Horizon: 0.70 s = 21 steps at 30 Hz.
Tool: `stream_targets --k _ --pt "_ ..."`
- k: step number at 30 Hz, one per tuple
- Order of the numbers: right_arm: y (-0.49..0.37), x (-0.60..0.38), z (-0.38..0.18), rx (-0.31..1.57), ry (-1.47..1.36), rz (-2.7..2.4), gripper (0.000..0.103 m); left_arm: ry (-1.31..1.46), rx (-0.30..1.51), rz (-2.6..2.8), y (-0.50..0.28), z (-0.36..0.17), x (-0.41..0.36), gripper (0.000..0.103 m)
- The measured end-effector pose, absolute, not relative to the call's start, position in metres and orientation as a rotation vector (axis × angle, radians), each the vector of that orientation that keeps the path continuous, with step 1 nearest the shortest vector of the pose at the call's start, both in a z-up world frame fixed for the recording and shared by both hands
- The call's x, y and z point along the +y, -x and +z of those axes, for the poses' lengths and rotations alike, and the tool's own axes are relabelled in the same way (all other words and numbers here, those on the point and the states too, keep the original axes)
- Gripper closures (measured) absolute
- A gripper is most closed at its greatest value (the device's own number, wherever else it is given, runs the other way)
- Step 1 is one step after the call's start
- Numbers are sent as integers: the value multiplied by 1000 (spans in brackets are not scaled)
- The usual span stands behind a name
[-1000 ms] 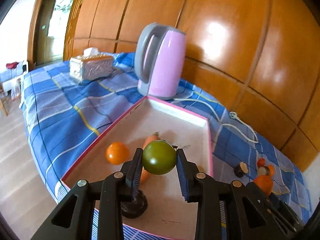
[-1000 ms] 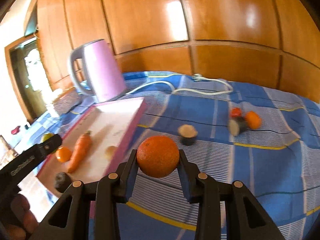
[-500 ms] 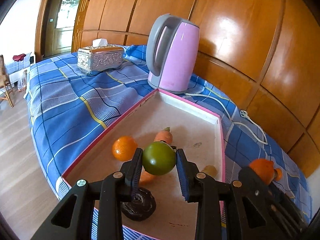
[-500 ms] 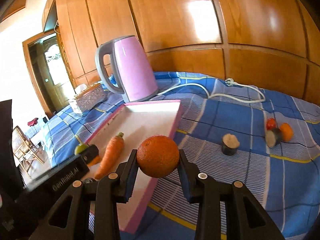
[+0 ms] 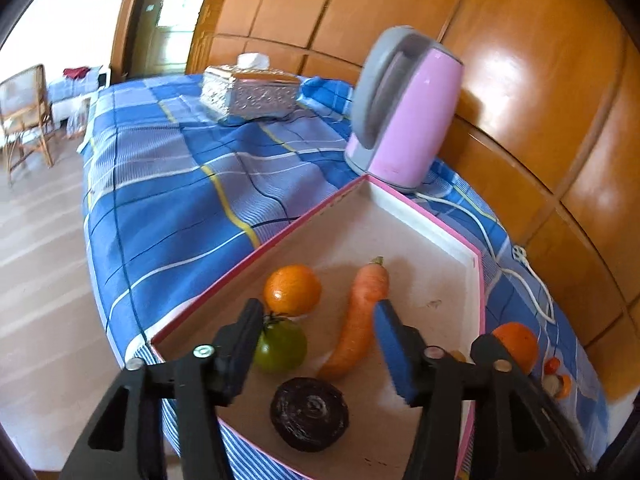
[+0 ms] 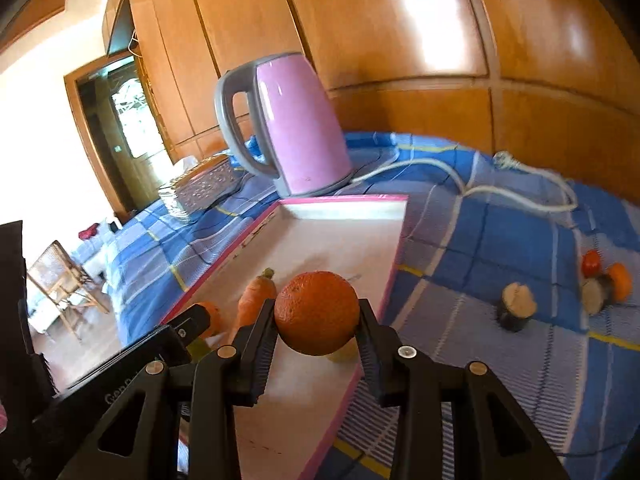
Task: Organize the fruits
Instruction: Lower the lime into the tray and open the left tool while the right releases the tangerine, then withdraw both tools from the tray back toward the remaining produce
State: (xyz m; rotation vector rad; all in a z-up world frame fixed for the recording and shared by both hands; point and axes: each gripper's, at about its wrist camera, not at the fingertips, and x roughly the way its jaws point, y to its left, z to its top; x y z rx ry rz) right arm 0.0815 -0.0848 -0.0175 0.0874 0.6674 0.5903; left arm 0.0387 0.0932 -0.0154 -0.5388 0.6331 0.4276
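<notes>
Resting on the pale floor of the pink-rimmed tray, the green tomato lies free beside the inner face of one finger of the left gripper, whose jaws stand wide apart with nothing between them. Just behind it sits a smooth small orange fruit; a long tapered carrot lies alongside, and a dark, wrinkled round piece lies nearest the camera. The right gripper is clamped on a dimpled orange, held above the tray's right rim. A glossy pink kettle with a grey handle stands past the tray's far corner on the blue checked cloth. An embossed silver tissue box sits further back, before polished wood panelling.
</notes>
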Motion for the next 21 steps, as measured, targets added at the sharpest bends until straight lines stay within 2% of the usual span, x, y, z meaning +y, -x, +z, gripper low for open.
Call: stream_targets --k 8,12,21 --pt "-83 -85 -26 734 -116 618 62 531 617 431 -36 -14 92 39" --pt "-80 -89 -25 725 -112 603 54 530 617 423 -36 -14 92 38" --pt "-69 -98 -23 699 -57 528 54 476 594 381 -34 -9 81 36"
